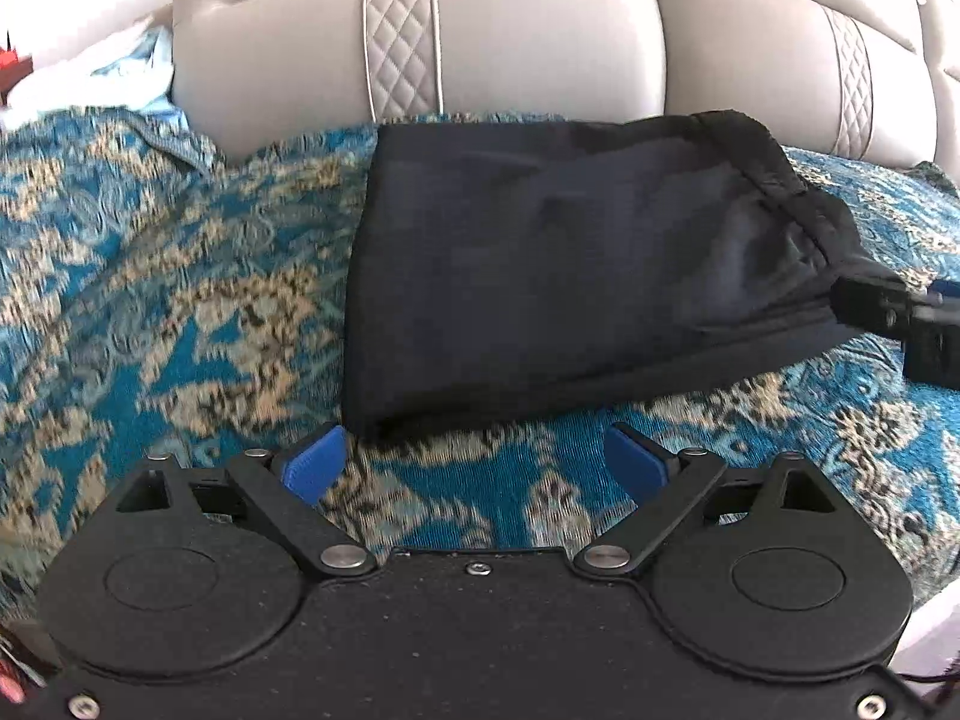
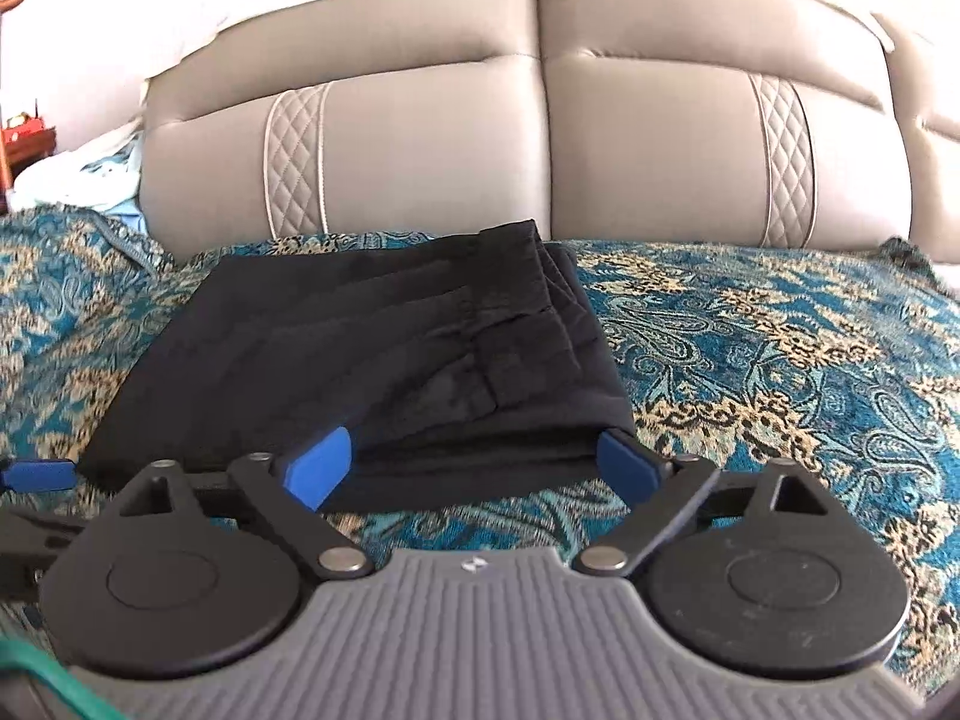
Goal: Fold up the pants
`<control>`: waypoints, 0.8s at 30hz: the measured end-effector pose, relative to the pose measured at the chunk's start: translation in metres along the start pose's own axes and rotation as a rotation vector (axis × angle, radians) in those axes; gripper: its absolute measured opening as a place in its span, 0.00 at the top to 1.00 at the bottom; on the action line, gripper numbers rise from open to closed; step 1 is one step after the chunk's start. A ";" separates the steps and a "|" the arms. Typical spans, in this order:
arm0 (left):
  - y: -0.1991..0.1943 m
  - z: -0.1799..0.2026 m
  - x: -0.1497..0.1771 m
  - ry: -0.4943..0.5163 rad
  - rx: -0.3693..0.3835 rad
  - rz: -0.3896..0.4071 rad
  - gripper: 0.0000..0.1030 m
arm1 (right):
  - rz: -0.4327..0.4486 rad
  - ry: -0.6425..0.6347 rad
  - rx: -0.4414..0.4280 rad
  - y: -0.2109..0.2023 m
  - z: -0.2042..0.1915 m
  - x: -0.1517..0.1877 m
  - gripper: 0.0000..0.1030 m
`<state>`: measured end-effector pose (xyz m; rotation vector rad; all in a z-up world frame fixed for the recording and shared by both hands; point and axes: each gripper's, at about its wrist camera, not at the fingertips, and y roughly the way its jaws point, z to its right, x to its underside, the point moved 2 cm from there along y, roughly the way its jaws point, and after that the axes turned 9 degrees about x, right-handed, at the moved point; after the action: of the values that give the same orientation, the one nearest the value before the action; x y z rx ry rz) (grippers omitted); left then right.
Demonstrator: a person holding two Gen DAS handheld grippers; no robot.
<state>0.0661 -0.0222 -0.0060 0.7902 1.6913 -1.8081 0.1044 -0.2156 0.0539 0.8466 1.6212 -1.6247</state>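
Black pants (image 1: 570,264) lie folded into a compact rectangle on a blue and gold patterned bedspread (image 1: 180,300). In the left wrist view my left gripper (image 1: 477,468) is open, its blue fingertips just in front of the pants' near edge, over the bedspread. My right gripper (image 1: 900,312) shows at the right edge against the pants' right side. In the right wrist view the pants (image 2: 372,348) lie ahead with the waistband on top, and my right gripper (image 2: 474,462) is open with its fingertips at the near right corner. The left gripper's blue fingertip (image 2: 36,474) shows at far left.
A beige padded headboard (image 1: 510,42) with quilted strips stands right behind the pants. Light blue and white bedding (image 1: 132,72) is bunched at the far left. A red item on dark wood furniture (image 2: 24,132) sits beyond the bed's left side.
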 end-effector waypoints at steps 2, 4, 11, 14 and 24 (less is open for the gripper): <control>0.000 -0.003 0.004 -0.023 0.019 -0.014 0.10 | 0.007 -0.014 0.000 -0.005 -0.003 0.006 0.01; 0.002 -0.005 0.007 -0.035 0.026 -0.029 0.07 | 0.004 -0.019 -0.003 -0.008 -0.006 0.011 0.00; 0.005 -0.004 0.011 -0.029 0.024 -0.022 0.00 | -0.029 -0.036 0.014 -0.003 -0.010 0.024 0.00; 0.006 -0.006 0.011 -0.031 0.035 -0.017 0.00 | -0.041 -0.037 0.023 0.001 -0.009 0.027 0.00; 0.011 -0.008 0.010 0.001 0.055 -0.001 0.00 | -0.082 -0.089 0.035 0.014 -0.018 0.038 0.00</control>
<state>0.0674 -0.0147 -0.0211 0.8143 1.6486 -1.8624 0.0946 -0.1978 0.0139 0.7239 1.5882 -1.7269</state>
